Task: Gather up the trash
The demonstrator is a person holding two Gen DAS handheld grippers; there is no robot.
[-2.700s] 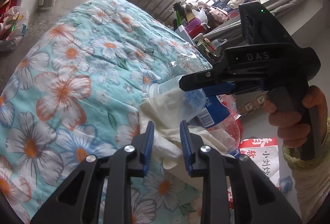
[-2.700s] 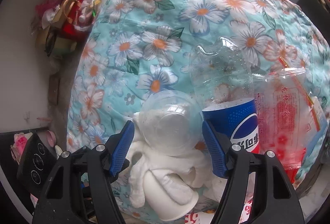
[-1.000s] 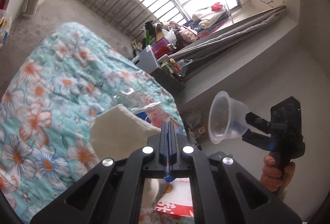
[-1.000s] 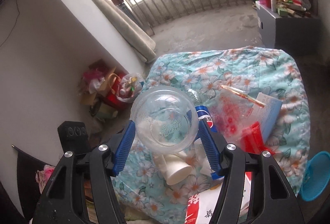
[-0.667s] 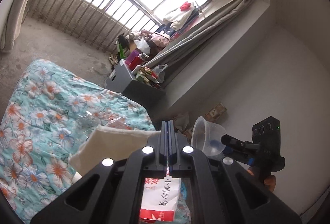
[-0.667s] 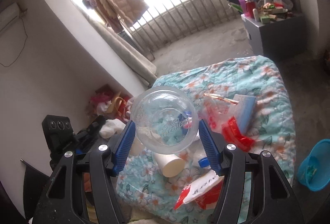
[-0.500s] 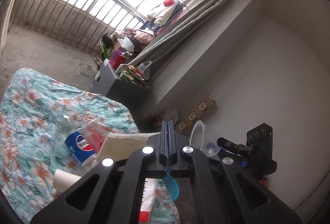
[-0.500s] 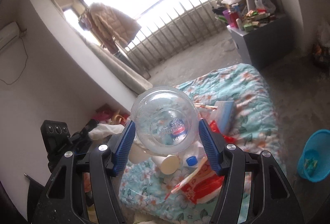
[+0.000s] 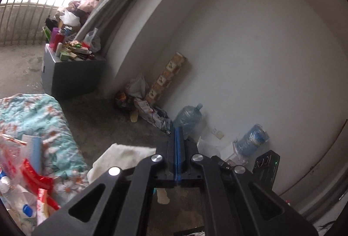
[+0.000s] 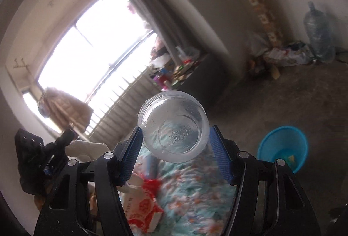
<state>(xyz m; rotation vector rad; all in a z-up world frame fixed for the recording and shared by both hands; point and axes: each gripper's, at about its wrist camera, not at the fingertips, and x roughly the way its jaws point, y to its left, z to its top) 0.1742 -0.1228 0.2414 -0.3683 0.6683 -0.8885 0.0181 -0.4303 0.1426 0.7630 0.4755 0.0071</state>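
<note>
Right hand-held gripper (image 10: 175, 144) pinches cup (image 10: 173, 126) sideways for carrying; left hand-held gripper (image 9: 179, 147), pressed together, pinches tissue (image 9: 121, 158); bin (image 10: 282, 147) lower right.

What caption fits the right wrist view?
Right gripper clamps a clear plastic cup above the floral quilt, blue bin ahead.

floor (image 10: 282, 110) bare, blue bin (image 10: 282, 149) rt
</note>
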